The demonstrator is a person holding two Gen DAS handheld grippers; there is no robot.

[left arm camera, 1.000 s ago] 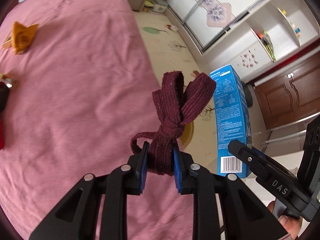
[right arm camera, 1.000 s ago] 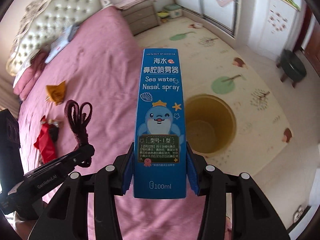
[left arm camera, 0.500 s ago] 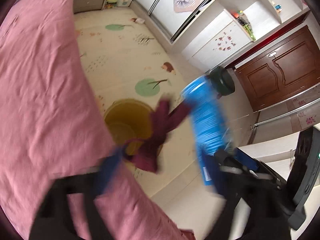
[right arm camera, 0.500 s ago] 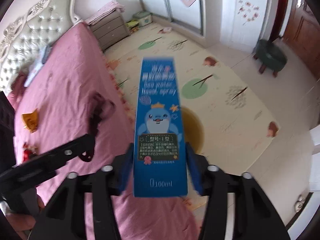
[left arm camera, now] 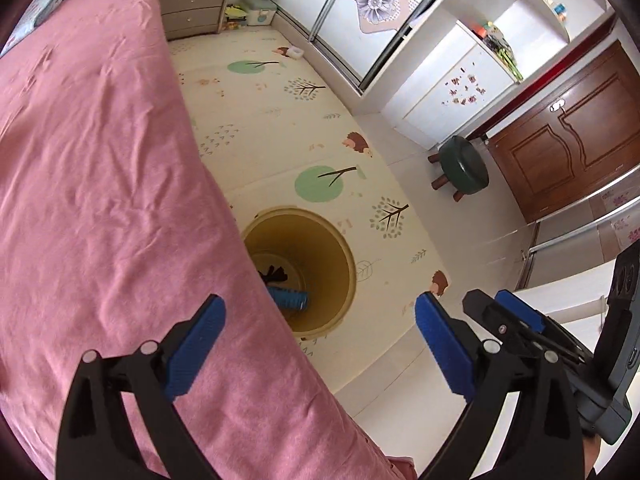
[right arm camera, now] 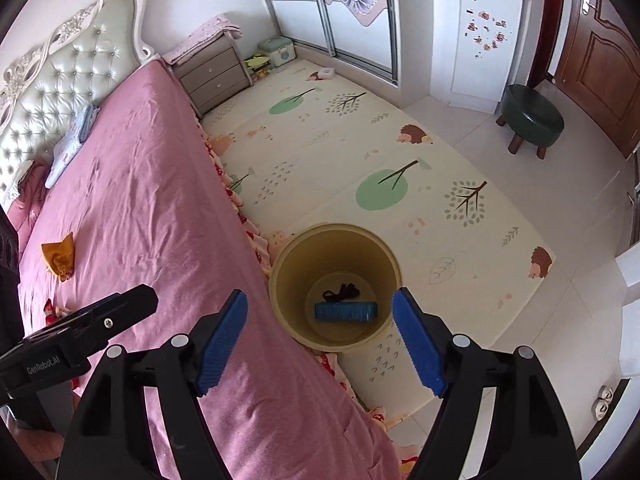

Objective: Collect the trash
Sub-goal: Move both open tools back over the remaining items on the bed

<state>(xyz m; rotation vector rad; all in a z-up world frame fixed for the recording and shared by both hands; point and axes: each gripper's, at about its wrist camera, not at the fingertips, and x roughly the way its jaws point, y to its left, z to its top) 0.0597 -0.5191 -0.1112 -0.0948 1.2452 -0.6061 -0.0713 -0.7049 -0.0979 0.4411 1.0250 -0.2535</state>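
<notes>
Both views bright, even daylight; no hard shadows. Soft sheen on the floor tiles [right arm camera: 560, 208] at the right edge of the right wrist view. Pink bed [left arm camera: 100, 184] evenly lit, creases crisp. Focus sharp throughout, no motion blur. Strong fisheye bowing: wardrobe doors [left arm camera: 332, 12] and bed edge curve. Dark vignette fills all corners.

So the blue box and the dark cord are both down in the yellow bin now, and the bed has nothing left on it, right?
Not quite. The blue box and the dark cord do lie in the yellow bin, but the bed is not bare: the right wrist view shows an orange wrapper on it, and something red at its edge.
</notes>
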